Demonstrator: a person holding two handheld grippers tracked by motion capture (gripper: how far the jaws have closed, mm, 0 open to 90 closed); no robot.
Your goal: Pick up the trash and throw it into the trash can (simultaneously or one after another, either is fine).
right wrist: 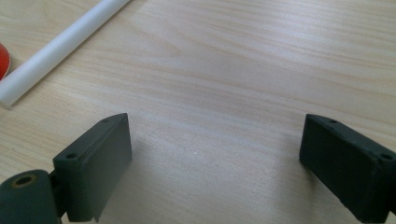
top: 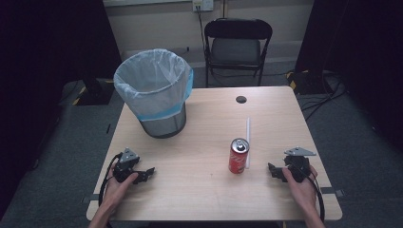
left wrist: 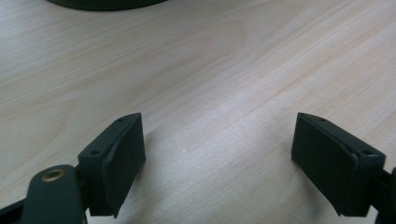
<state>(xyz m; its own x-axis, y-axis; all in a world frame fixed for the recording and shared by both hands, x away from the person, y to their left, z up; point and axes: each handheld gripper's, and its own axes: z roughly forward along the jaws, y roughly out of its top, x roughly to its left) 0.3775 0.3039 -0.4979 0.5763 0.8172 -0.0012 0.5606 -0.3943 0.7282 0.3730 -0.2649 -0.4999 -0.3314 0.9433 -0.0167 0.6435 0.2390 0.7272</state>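
Observation:
A red drink can point(top: 238, 156) stands upright near the middle of the wooden table point(top: 209, 194). A white straw point(top: 247, 142) lies flat just right of it, and its end point(right wrist: 60, 44) crosses the upper left of the right gripper view beside a sliver of the red can point(right wrist: 3, 60). My right gripper point(top: 274, 171) rests low on the table, right of the can, open with bare wood between its jaws point(right wrist: 215, 156). My left gripper point(top: 146, 174) sits at the front left, also open over bare wood point(left wrist: 217, 149).
A mesh bin point(top: 154, 92) lined with a pale plastic bag stands at the table's back left; its dark base edge point(left wrist: 105, 3) shows at the top of the left gripper view. A cable hole point(top: 241, 99) sits near the far edge. A black folding chair point(top: 237, 45) stands beyond the table.

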